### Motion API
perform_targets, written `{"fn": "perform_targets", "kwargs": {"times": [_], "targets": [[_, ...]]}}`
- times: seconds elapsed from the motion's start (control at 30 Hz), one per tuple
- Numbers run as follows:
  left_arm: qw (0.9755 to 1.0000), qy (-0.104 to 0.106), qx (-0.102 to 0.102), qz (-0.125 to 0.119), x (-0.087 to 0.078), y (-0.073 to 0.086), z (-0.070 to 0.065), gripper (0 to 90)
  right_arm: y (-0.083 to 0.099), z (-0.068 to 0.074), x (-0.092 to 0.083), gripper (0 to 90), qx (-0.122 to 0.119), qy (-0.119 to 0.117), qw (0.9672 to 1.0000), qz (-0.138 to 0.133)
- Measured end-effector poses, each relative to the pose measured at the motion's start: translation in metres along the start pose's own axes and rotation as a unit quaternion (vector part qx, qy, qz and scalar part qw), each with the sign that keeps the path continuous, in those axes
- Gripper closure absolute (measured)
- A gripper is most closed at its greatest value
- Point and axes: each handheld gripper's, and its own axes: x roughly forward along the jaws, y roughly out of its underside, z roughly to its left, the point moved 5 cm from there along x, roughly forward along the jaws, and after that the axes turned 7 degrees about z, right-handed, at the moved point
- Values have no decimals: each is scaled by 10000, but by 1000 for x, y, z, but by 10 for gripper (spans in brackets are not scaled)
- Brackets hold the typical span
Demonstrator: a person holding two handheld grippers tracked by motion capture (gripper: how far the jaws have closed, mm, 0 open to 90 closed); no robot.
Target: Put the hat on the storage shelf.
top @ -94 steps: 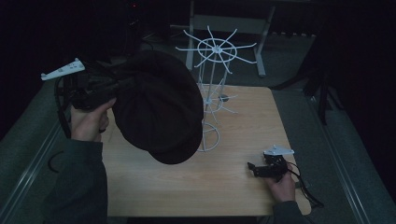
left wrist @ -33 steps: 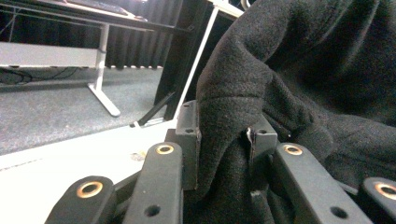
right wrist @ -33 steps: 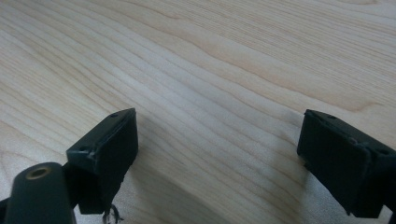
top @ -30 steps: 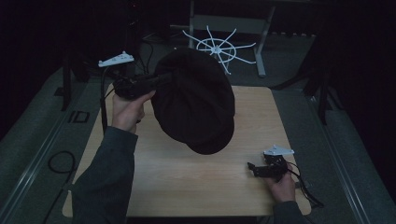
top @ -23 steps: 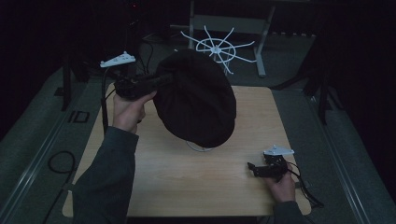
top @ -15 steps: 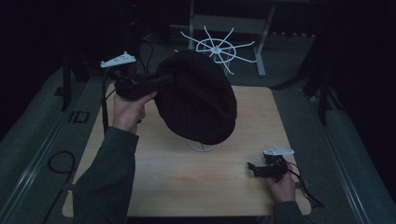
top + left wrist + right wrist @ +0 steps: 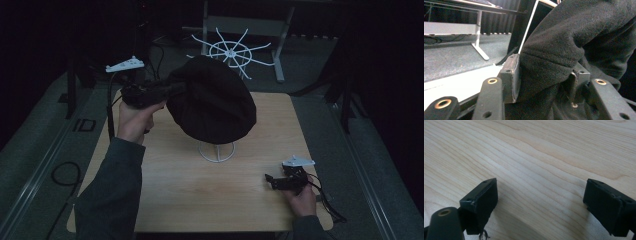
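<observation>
Two risks as we let go: left gripper (image 7: 544, 82) jaws, just opening, have hat (image 7: 212, 102) hem between them; snagged fleece could tip stand (image 7: 216, 150). Right gripper (image 7: 544, 202) jaws wide, empty.

On the tabletop (image 7: 165, 190) a wire stand (image 7: 216, 151) sits near the middle, and a hat (image 7: 212, 105) rests over its top, covering all but the ring base. The left gripper (image 7: 167, 90) is at the hat's left edge, above the tabletop's far left part, with the hat's folded brim (image 7: 544, 67) lying between its jaws; the right gripper (image 7: 272, 181) lies low on the tabletop near its front right corner, well apart from the stand. Behind the tabletop, on the floor, a spoked wire rack (image 7: 231, 51) rises just beyond the hat, with a metal frame (image 7: 280, 50) farther back.
</observation>
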Motion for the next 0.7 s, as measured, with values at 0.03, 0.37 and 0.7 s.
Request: {"fn": "perform_targets", "kwargs": {"times": [0.03,0.37,0.7], "targets": [[10000,38,-21,2,-1,0,0,500,0,0,0,122,-1,1,10000,-1],[9998,144,-136,-25,-10,8,5,437,0,0,0,122,0,-4,10000,1],[9999,47,-80,-65,-29,9,5,425,0,0,0,122,1,0,10000,0]]}}
